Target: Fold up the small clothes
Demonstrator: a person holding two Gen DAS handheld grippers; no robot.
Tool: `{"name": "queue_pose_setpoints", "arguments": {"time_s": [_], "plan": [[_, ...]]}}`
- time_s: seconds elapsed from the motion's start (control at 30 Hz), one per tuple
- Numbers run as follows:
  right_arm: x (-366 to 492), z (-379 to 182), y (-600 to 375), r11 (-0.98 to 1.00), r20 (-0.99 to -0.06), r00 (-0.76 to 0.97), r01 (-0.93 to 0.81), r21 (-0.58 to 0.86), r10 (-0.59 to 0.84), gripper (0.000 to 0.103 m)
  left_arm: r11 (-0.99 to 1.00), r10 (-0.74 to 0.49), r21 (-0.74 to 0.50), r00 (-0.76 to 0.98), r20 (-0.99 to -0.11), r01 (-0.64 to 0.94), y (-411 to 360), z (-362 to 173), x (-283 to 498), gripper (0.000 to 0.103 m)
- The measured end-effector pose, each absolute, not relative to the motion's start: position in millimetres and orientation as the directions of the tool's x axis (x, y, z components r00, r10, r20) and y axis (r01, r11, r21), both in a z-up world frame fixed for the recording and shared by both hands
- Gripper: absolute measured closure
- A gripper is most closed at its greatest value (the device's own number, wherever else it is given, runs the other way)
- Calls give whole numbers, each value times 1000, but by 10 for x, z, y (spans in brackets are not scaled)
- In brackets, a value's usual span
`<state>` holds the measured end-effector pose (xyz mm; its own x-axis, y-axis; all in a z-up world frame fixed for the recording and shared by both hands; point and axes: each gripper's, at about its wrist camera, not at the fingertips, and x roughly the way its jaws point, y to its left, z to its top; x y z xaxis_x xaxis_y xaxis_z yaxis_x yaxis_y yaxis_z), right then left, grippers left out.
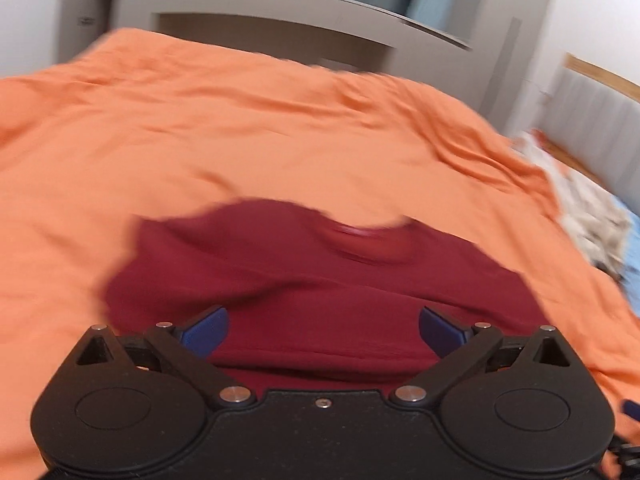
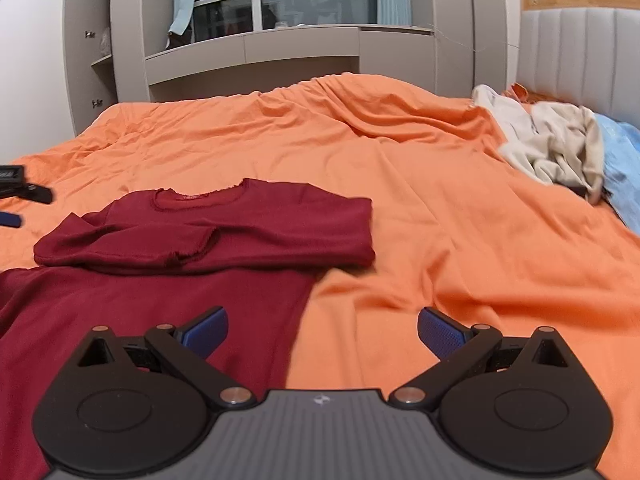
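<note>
The left claw (image 1: 323,330) hangs with its blue pads (image 1: 206,330) spread wide apart and nothing clamped between them; the dark red top (image 1: 304,280) lies flat on the bed directly under and ahead of it, though this view is blurred and the cloth's edges smear. The right claw (image 2: 322,330) is likewise wide apart and empty, its left pad (image 2: 206,330) over the red cloth and its right pad (image 2: 440,332) over bare orange sheet (image 2: 420,208). In the right view the top (image 2: 208,232) sits ahead and to the left of that claw: its upper part is folded, with both sleeves drawn in across the chest, a frayed cuff lying near the middle, and the round neckline facing away; the lower body spreads flat and unfolded toward the claw, its right edge running straight between the pads. The sheet around it is rumpled into long ridges. Far ahead and right, well apart from the top, lies a heap of beige cloth (image 2: 556,140) beside something blue (image 2: 624,172) by the padded headboard (image 2: 580,56). A grey cabinet (image 2: 256,52) stands beyond the bed. At the far left edge, part of the other claw shows in black and blue. Nothing lies between either claw and the top.
</note>
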<state>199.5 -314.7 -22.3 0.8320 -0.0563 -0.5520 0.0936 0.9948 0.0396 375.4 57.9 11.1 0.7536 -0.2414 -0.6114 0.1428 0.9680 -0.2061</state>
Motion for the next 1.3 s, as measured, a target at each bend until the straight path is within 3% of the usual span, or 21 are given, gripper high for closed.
{"name": "queue_pose_setpoints", "arguments": {"time_s": [0.27,0.47,0.6,0.73,0.97,1.13,1.3], "plan": [[2697,-151,-2766,999,-551,834,-33,-13,21,0,958,3,-223,782,-623,-181,1573,-10,4084,1],[3194,-245,-2417,995,-553,830,-99,-30,66,0,958,-37,-237,748,-662,-162,1682,-248,4410,2],[3419,-381,-2237,989,-575,816,-125,-77,58,0,958,90,-130,698,-710,-256,1705,-431,4561,5],[3542,-600,-2152,986,-626,780,-109,-123,9,0,909,143,-157,641,-754,-387,1986,-626,4560,5],[3483,-723,-2217,991,-622,783,-100,-86,25,0,894,123,-206,661,-740,-397,2085,-627,4483,5],[3474,-757,-2232,991,-620,784,-100,-88,24,0,871,-70,-425,794,-604,-247,2212,-497,4253,2],[3477,-773,-2241,993,-623,781,-99,-69,35,0,884,-155,-433,766,-624,-173,2108,-604,4306,2]]}}
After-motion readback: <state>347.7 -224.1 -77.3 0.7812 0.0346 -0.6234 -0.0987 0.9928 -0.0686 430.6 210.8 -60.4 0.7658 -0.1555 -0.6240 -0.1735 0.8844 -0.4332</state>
